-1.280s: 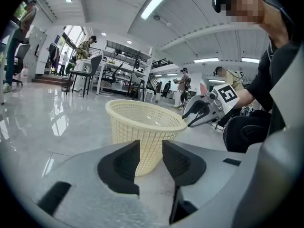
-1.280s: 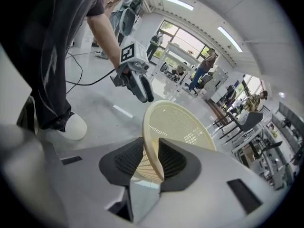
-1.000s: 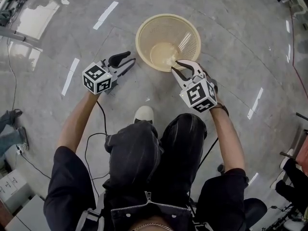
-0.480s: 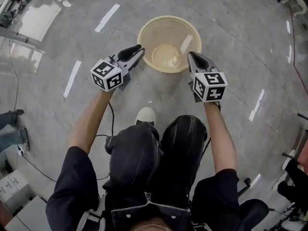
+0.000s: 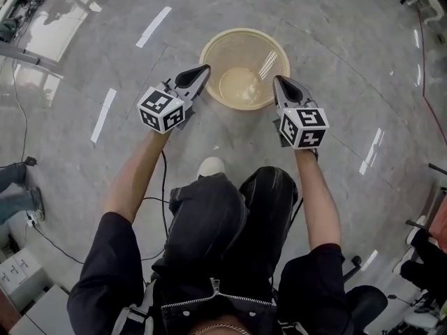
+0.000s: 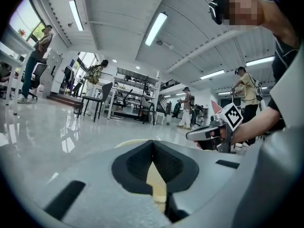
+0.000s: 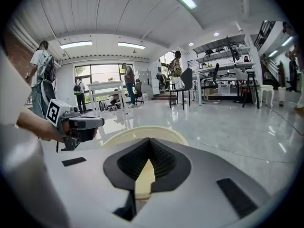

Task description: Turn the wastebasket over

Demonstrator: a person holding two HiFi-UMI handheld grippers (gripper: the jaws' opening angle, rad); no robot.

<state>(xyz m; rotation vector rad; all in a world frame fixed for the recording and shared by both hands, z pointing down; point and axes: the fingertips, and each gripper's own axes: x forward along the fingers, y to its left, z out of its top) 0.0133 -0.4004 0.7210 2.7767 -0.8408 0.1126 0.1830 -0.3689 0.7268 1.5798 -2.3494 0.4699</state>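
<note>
A cream plastic wastebasket (image 5: 232, 49) stands upright on the grey floor, mouth up and empty. My left gripper (image 5: 204, 68) hovers at its left rim, jaws closing to shut with nothing between them. My right gripper (image 5: 278, 79) hovers at the right rim, shut and empty. In the left gripper view the left gripper (image 6: 153, 141) points over the wastebasket rim (image 6: 127, 143), with the right gripper (image 6: 199, 134) opposite. In the right gripper view the right gripper (image 7: 149, 139) looks over the wastebasket rim (image 7: 142, 129) toward the left gripper (image 7: 97, 121). Neither gripper touches the basket.
The person's legs and a white shoe (image 5: 209, 166) are just behind the basket, with a black cable (image 5: 157, 194) on the floor at the left. Chairs (image 6: 97, 101), tables and other people stand far off across the polished floor.
Both grippers were open and are now shut. They moved forward to flank the basket. The right gripper rolled so its marker cube faces up.
</note>
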